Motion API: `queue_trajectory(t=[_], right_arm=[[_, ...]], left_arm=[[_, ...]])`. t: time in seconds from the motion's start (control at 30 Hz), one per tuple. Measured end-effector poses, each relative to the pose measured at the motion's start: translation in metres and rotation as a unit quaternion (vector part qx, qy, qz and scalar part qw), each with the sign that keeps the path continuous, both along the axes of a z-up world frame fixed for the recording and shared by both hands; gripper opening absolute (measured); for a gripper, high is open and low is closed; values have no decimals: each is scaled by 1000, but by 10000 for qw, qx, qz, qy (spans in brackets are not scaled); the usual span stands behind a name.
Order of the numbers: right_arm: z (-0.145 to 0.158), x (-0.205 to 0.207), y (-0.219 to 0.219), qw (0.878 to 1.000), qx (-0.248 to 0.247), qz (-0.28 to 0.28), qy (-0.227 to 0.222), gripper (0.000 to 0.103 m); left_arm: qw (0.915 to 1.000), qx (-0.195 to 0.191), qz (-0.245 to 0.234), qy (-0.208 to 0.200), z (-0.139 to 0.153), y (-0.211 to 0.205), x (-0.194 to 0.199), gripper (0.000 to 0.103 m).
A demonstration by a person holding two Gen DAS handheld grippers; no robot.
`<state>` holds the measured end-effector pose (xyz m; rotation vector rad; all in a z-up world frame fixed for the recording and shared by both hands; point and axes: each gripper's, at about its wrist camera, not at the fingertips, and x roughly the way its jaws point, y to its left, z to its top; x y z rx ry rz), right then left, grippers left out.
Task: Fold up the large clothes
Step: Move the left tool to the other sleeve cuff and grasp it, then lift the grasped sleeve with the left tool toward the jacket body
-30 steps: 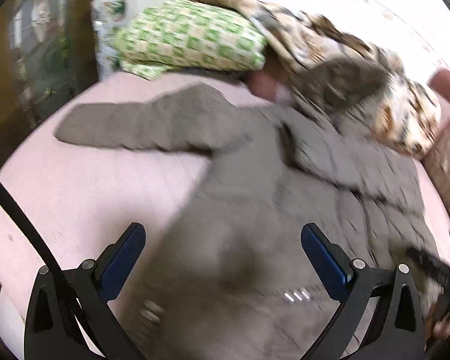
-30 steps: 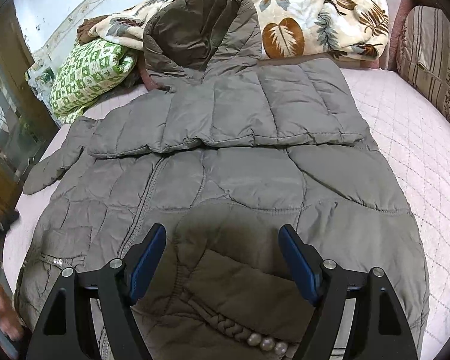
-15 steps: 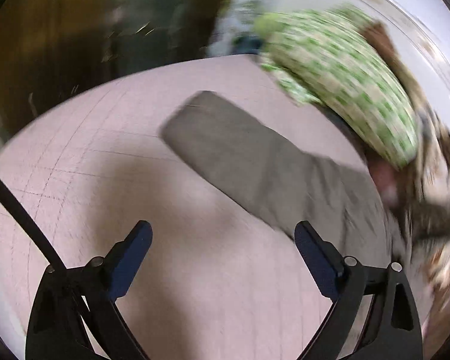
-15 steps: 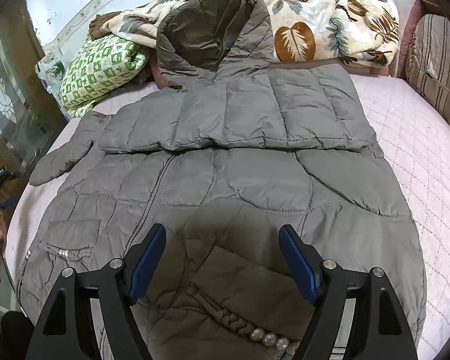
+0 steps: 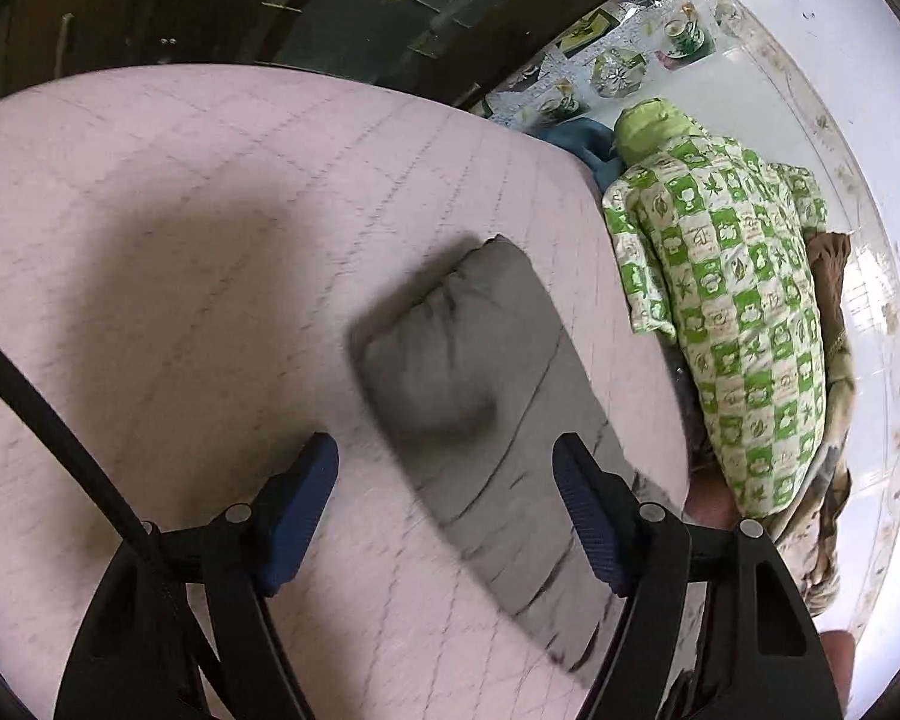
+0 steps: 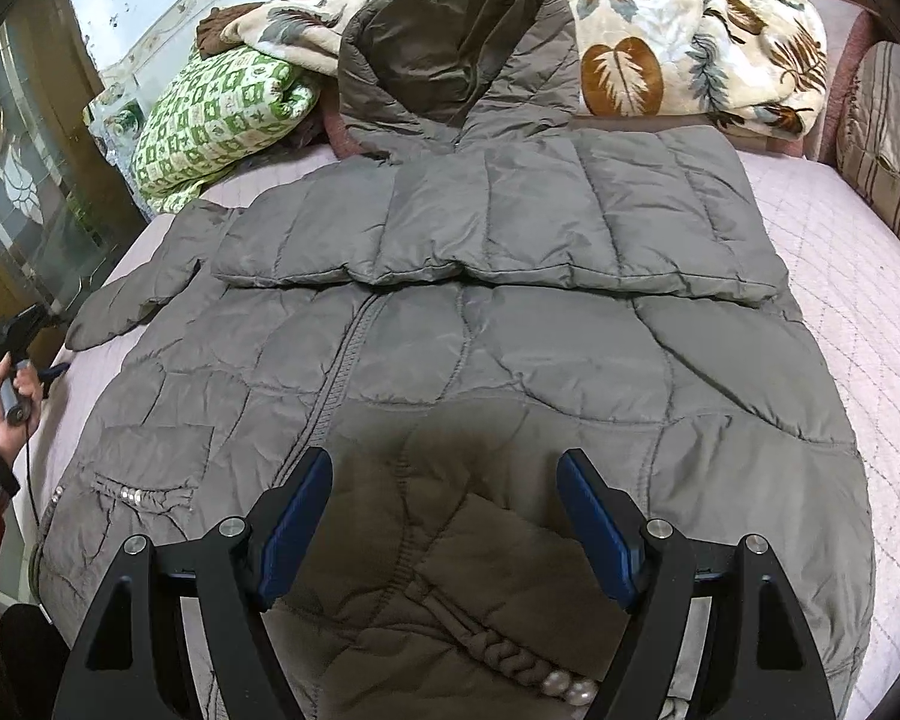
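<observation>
The bed (image 6: 858, 276) spreads ahead of both my grippers. The coat (image 6: 510, 348) lies flat on it, its hem under my right gripper (image 6: 444, 516), whose jaws stand released above it. The sleeve (image 5: 486, 408) runs between the closing jaws of my left gripper (image 5: 444, 510), not yet pinched. A pillow (image 5: 726, 312) lies beyond, to its right.

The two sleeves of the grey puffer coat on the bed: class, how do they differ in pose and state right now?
1. The coat's right-hand sleeve is folded flat across the chest; the left-hand sleeve sticks out sideways onto the pink bedspread.
2. The folded sleeve lies away from both grippers; the outstretched sleeve's cuff lies ahead of the left gripper, whose jaws are closing without touching it.

Both share the same grey quilted fabric.
</observation>
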<state>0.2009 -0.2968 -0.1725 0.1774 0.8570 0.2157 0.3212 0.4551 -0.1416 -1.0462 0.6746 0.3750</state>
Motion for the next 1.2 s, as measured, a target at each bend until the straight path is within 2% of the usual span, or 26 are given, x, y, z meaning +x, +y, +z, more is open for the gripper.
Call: queue_trajectory(t=[0.17, 0.2, 0.23, 0.27, 0.4, 0.57, 0.73, 0.9, 1.07, 1.2], right_arm=[[-1, -1, 5, 10000, -50, 37, -7, 81], [-2, 0, 5, 10000, -55, 26, 11, 81], [-3, 1, 4, 10000, -51, 3, 37, 81], [-3, 2, 4, 10000, -41, -12, 53, 81], [-3, 4, -1, 9999, 47, -89, 60, 81], [2, 2, -7, 9997, 184, -189, -4, 81], [8, -2, -13, 9991, 272, -291, -130, 81], [15, -8, -25, 9980, 402, -425, -256, 81], [23, -13, -36, 9966, 479, -538, -407, 81], [30, -18, -49, 9947, 587, -658, -530, 81]], left_arm=[[9989, 430, 191, -34, 1, -4, 25, 70], [9974, 656, 289, 109, 3, -7, 31, 63], [9962, 784, 326, 212, 3, -6, 32, 38], [9956, 840, 283, 319, 2, -7, 37, 23], [9952, 917, 214, 271, 9, -5, 33, 19], [9928, 1193, 72, 61, 41, -14, 24, 18], [9867, 1600, -189, -236, 101, -36, 23, 17], [9742, 2106, -523, -625, 174, -77, 21, 17], [9610, 2378, -905, -1085, 238, -129, 13, 17], [9441, 2643, -1360, -1428, 283, -192, 6, 17]])
